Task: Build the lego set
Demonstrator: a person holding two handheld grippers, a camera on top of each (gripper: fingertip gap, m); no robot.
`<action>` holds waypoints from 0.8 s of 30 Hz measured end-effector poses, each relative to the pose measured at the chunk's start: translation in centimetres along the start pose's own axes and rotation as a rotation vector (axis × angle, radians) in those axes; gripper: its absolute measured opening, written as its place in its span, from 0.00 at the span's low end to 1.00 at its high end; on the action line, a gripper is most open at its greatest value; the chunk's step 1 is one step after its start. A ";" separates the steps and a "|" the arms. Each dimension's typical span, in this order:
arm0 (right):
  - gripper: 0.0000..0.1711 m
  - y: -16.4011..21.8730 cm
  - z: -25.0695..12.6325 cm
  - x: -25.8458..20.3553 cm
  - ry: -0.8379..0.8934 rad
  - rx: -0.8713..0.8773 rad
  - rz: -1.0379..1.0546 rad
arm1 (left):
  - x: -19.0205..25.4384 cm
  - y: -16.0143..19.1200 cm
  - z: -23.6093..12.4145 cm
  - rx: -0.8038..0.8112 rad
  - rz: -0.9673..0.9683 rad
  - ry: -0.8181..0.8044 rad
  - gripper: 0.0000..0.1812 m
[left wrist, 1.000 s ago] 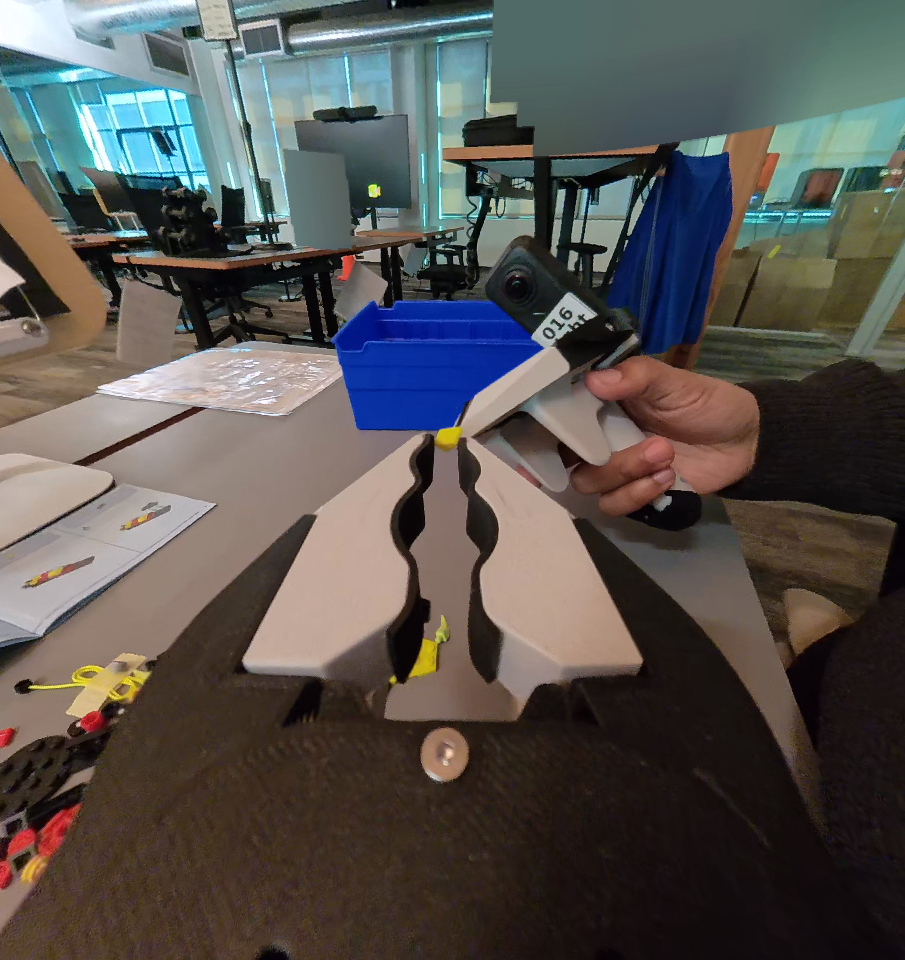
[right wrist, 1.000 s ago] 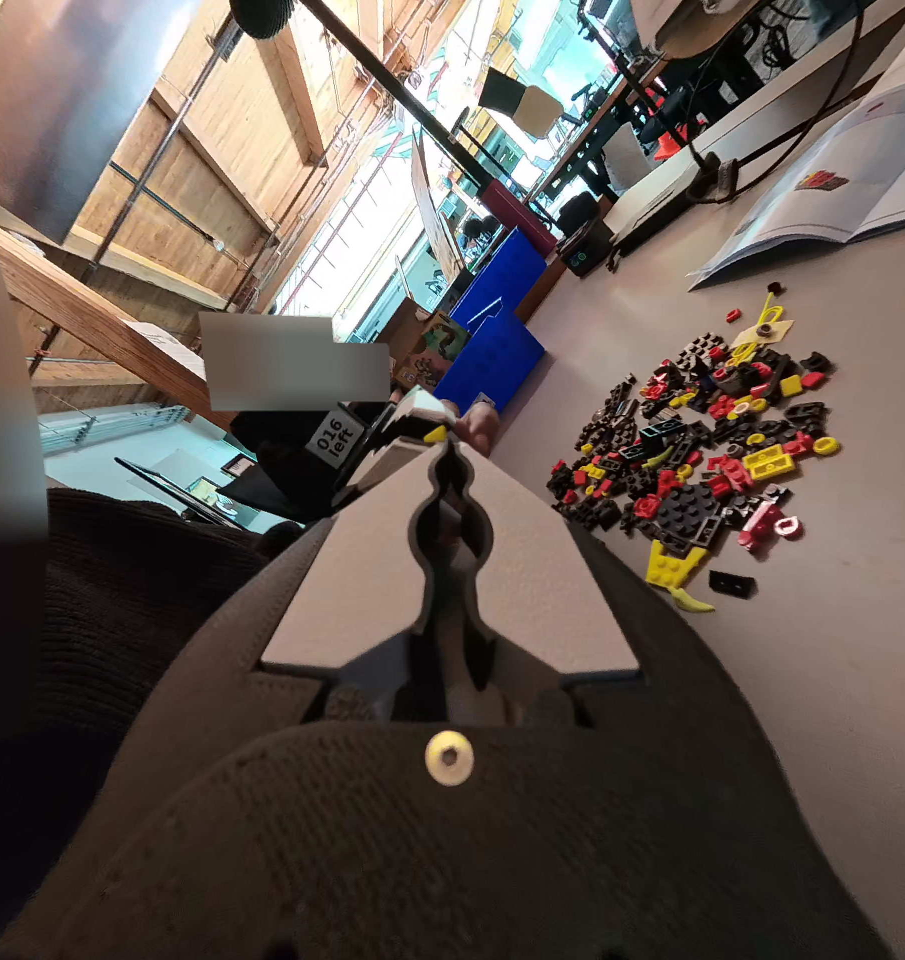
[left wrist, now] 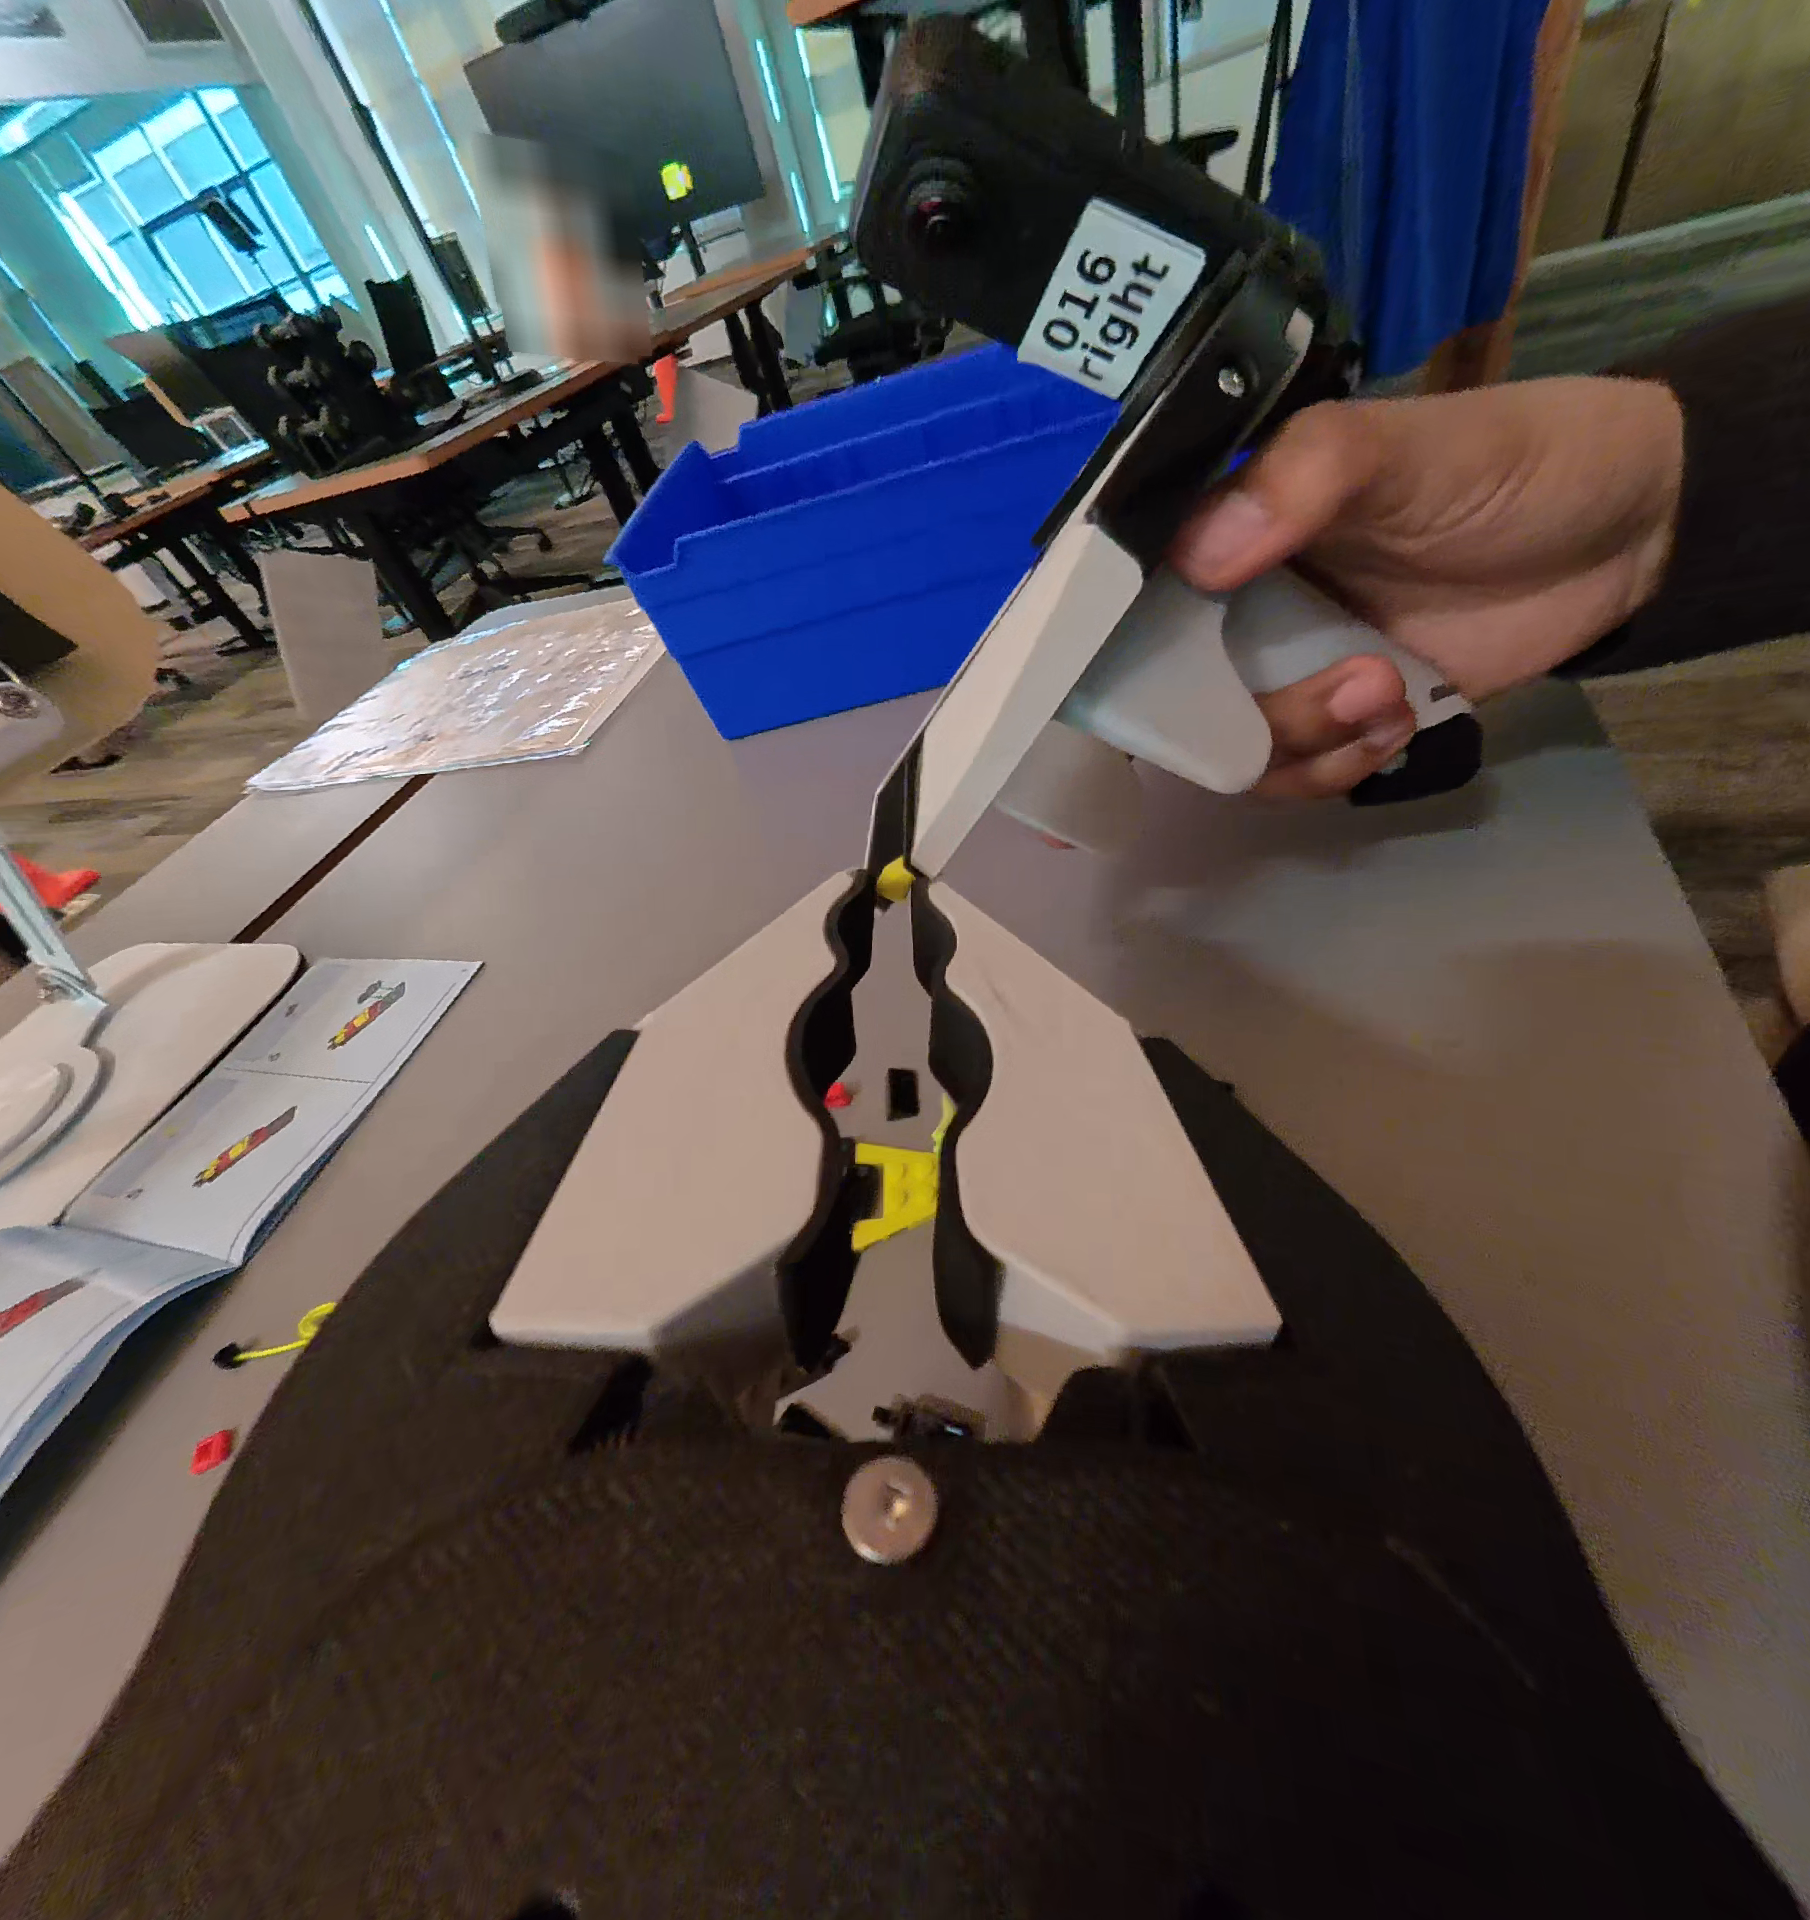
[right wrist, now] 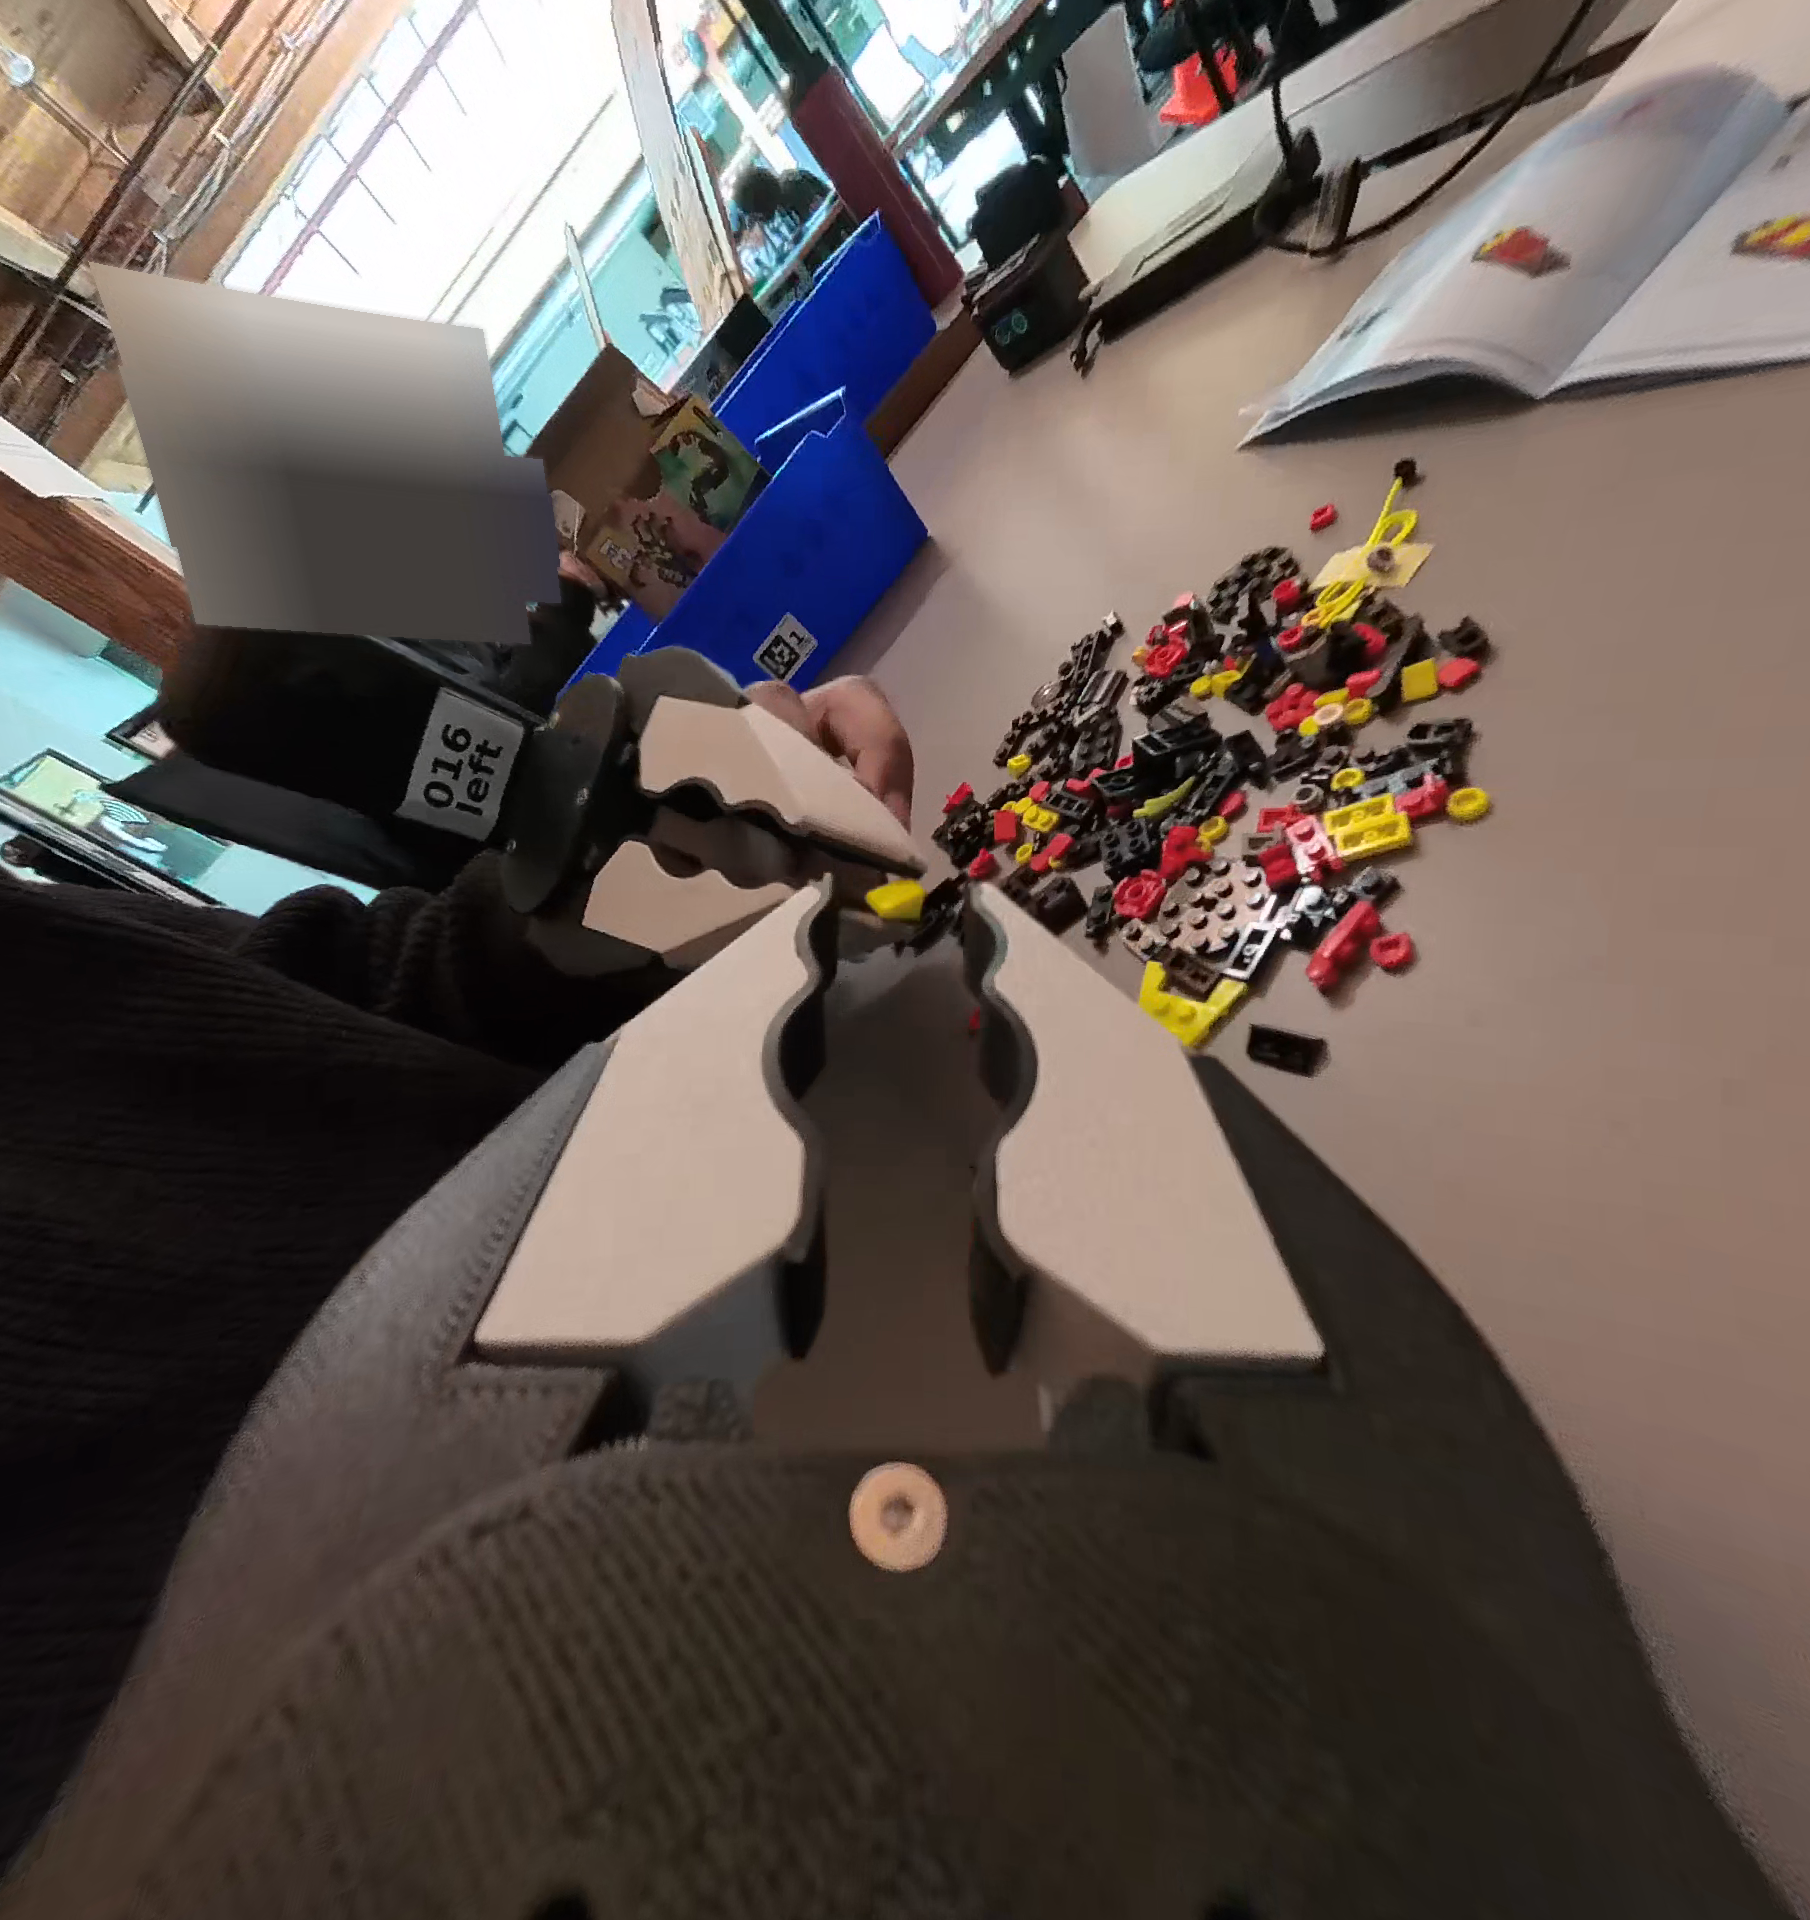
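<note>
Yellow lego piece (left wrist: 894, 879) sits pinched at the left gripper (left wrist: 888, 902) tips, the slightly parted right gripper (right wrist: 893, 902) touching it

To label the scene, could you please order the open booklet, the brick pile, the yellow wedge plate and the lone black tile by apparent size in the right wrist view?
1. open booklet and brick pile: about alike; the booklet is farther and cropped, so unranked.
2. yellow wedge plate.
3. lone black tile.

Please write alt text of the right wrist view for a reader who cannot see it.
The right gripper meets the left gripper tip to tip around a small yellow piece above a grey table. A pile of black, red and yellow lego pieces lies beyond, near an open instruction booklet.
</note>
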State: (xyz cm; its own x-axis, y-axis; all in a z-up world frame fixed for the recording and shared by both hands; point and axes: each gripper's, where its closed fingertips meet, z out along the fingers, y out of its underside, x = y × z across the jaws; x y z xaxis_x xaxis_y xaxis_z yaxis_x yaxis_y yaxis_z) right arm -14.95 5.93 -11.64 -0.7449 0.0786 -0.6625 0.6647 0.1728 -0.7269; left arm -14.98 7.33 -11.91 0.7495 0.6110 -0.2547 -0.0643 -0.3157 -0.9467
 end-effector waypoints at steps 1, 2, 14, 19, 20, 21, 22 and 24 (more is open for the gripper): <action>0.10 0.1 0.0 0.1 -0.004 -0.002 0.014 | 0.0 0.2 0.0 -0.011 0.018 -0.007 0.02; 0.07 0.2 0.0 0.1 -0.011 -0.007 0.029 | 0.0 0.3 0.1 -0.018 0.031 -0.011 0.02; 0.04 1.1 -1.1 2.5 0.050 -0.076 0.062 | 0.1 1.5 0.3 -0.067 0.014 0.008 0.05; 0.04 4.3 -2.1 6.8 0.301 -0.313 -0.107 | -1.2 2.1 0.2 -0.091 -0.013 -0.036 0.04; 0.04 4.8 -2.2 7.3 0.333 -0.350 -0.144 | -1.4 2.1 0.1 -0.089 -0.023 -0.041 0.04; 0.04 5.4 -2.2 7.6 0.356 -0.384 -0.173 | -1.7 2.1 0.0 -0.087 -0.034 -0.049 0.04; 0.04 5.9 -2.1 7.8 0.369 -0.420 -0.197 | -2.0 2.1 0.0 -0.086 -0.046 -0.060 0.04; 0.04 6.7 -1.9 7.8 0.381 -0.473 -0.259 | -2.4 2.1 -0.1 -0.082 -0.066 -0.071 0.04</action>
State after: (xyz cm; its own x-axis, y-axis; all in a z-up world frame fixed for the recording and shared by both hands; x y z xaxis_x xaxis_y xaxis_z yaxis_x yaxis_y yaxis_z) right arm -16.44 9.59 -21.32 -0.9032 0.3036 -0.3033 0.4291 0.6389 -0.6385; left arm -16.84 5.13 -13.29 0.7017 0.6813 -0.2087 0.0395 -0.3296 -0.9433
